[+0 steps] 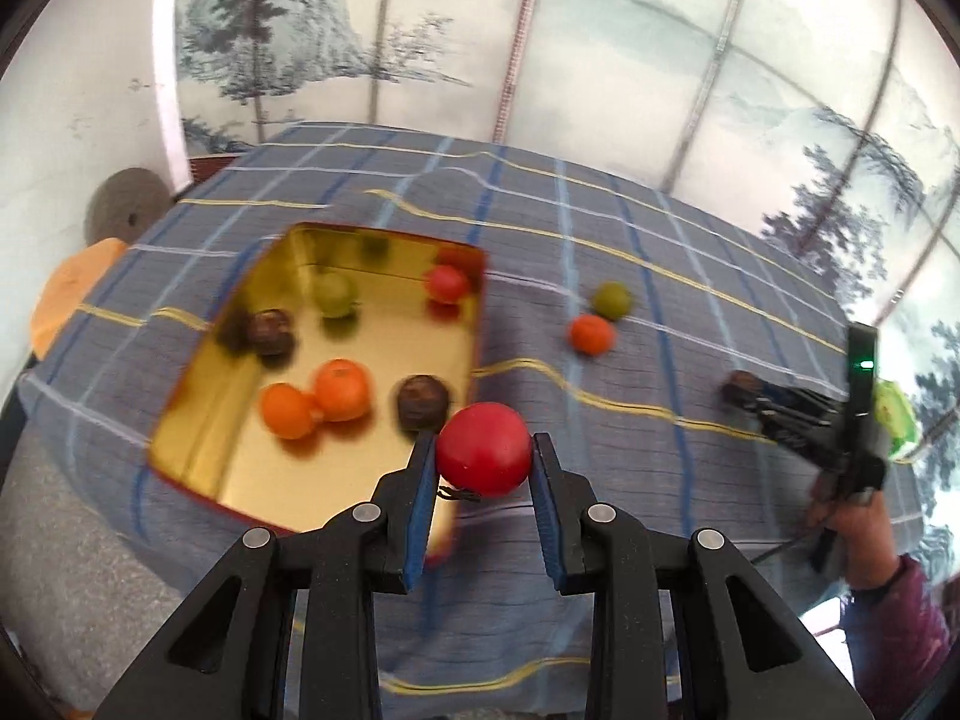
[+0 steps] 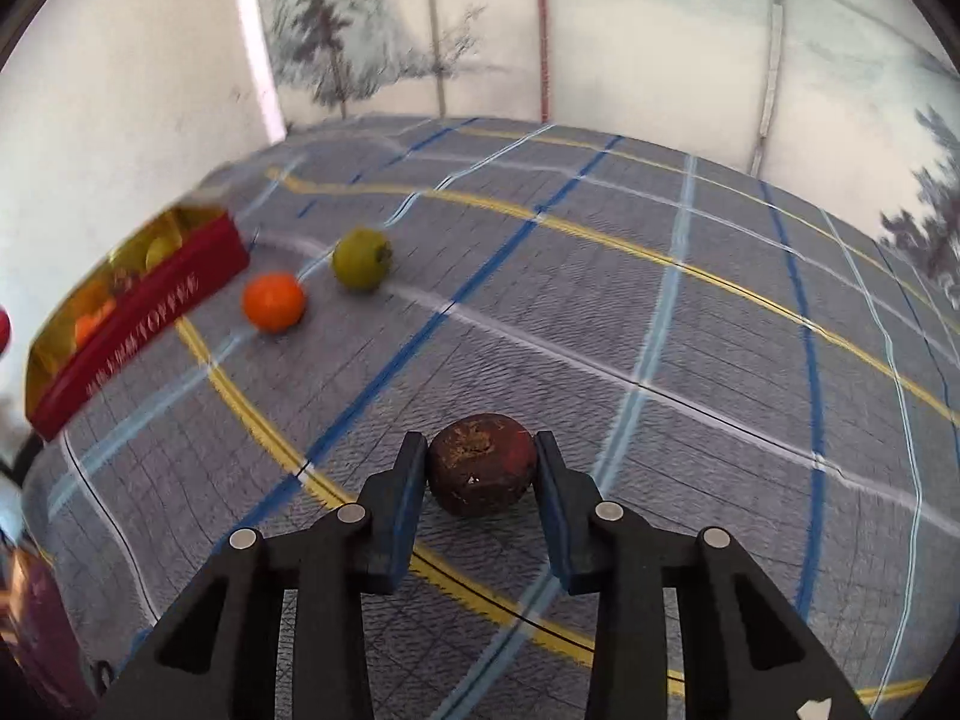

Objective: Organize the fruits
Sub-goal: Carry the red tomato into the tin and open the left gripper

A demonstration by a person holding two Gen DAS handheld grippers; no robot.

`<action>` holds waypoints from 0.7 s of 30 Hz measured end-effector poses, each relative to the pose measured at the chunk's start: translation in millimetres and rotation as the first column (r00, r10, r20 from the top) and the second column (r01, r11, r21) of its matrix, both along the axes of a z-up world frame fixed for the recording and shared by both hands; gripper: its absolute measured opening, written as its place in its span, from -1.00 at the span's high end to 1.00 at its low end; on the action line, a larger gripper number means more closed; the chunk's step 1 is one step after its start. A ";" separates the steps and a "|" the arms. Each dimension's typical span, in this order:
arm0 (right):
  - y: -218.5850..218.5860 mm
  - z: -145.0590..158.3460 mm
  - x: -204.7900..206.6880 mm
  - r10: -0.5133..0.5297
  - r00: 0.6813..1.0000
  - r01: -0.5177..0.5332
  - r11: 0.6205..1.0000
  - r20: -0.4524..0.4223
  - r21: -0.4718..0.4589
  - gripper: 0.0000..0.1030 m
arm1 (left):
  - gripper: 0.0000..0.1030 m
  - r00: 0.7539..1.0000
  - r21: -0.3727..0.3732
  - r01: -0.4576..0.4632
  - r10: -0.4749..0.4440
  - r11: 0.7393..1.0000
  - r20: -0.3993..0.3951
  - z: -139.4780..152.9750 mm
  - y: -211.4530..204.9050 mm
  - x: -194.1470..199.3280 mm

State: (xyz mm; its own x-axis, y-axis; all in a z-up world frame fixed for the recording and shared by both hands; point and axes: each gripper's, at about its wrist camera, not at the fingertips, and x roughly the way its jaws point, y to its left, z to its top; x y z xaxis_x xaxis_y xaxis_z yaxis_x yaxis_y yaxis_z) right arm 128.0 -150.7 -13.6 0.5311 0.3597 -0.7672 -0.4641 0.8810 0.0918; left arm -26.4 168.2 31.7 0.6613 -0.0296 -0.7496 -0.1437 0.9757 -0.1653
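Note:
My left gripper (image 1: 483,461) is shut on a red round fruit (image 1: 483,457), held just over the near right corner of a gold-lined tin (image 1: 258,480) with red outer walls (image 2: 144,324). Inside the tin lie two oranges (image 1: 324,402), two dark brown fruits (image 1: 423,401), a green one (image 1: 333,294) and a red one (image 1: 446,283). My right gripper (image 2: 482,468) is shut on a dark brown fruit (image 2: 482,471) that rests on the cloth; the left wrist view shows this gripper at the right (image 1: 744,390). An orange (image 2: 273,302) and a green fruit (image 2: 362,258) lie loose beside the tin.
A blue checked cloth (image 2: 660,312) with yellow lines covers the table. Walls with painted trees stand close behind it. A hand in a purple sleeve (image 1: 888,600) holds the right gripper. An orange object (image 1: 72,300) and a grey disc (image 1: 126,210) sit past the table's left edge.

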 end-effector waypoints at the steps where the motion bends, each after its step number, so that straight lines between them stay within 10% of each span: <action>1: -5.2 -0.5 2.6 -0.018 1.000 0.018 1.000 -0.013 0.018 0.36 | 0.39 1.000 0.011 -0.015 0.014 1.000 0.004 -2.0 7.4 -2.1; 21: -12.5 -4.4 11.4 -0.041 0.997 0.043 0.998 -0.060 0.041 0.35 | 0.39 0.999 0.100 -0.039 0.040 0.994 -0.010 -23.6 43.6 53.6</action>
